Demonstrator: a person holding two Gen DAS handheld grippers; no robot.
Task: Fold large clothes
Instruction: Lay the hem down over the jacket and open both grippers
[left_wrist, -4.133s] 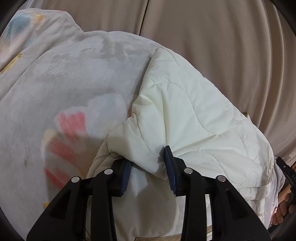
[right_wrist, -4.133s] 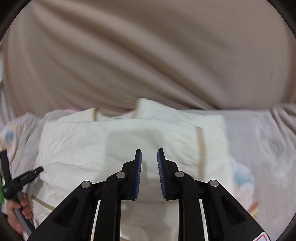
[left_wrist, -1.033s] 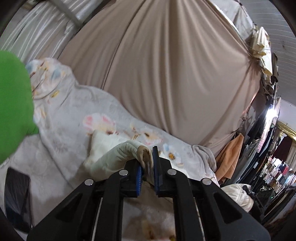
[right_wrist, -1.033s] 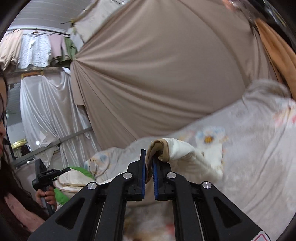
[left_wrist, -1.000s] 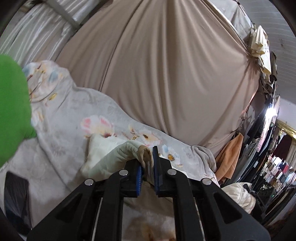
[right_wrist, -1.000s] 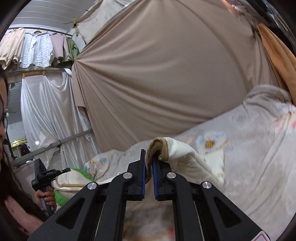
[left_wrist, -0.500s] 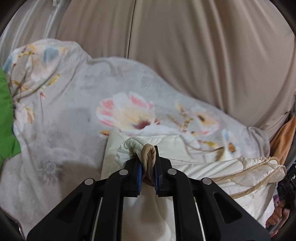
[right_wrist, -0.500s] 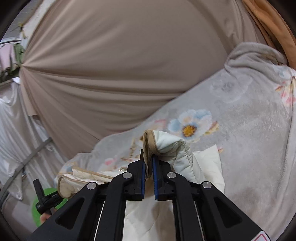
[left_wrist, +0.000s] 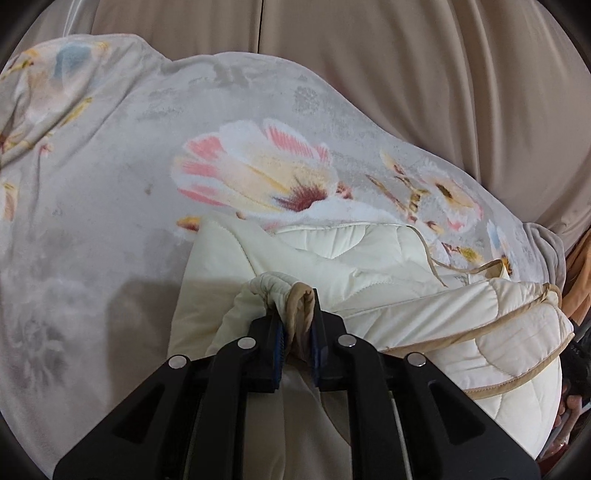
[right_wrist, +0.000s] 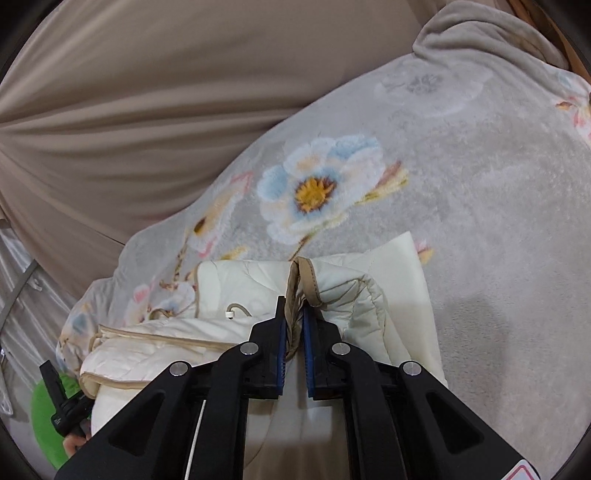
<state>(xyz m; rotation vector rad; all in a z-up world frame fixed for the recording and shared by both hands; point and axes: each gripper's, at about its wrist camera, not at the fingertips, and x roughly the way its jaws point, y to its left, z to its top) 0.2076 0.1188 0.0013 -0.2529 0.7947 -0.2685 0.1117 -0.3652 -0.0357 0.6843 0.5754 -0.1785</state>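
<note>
jacket pinched at both cuffs

padding makes the cream quilted jacket with tan piping (left_wrist: 424, 317) look soft, bulky and springy; it likely weighs little but will puff back out of a crease unless pressed flat. its smooth shell seems slippery, so the gathered, tan-edged cuffs are probably the surest places to grip. the jacket lies bunched on the grey fleece blanket printed with flowers (left_wrist: 110, 184), before a beige draped curtain (left_wrist: 406, 74). the left tongs (left_wrist: 295, 332) are pressed together on one bunched sleeve cuff (left_wrist: 284, 291), reaching forward and slightly downward from the jacket's left end. the right tongs (right_wrist: 293, 332) pinch the other tan-bound cuff (right_wrist: 306, 280) at the opposite end, aimed the same way. both sleeves rise in a hump from the body panel to the tongs, so they appear lifted, not laid. judging by this, the sleeves are being brought across the body; a loose drawcord (right_wrist: 236, 310) near the middle could get trapped in the fold.
</note>
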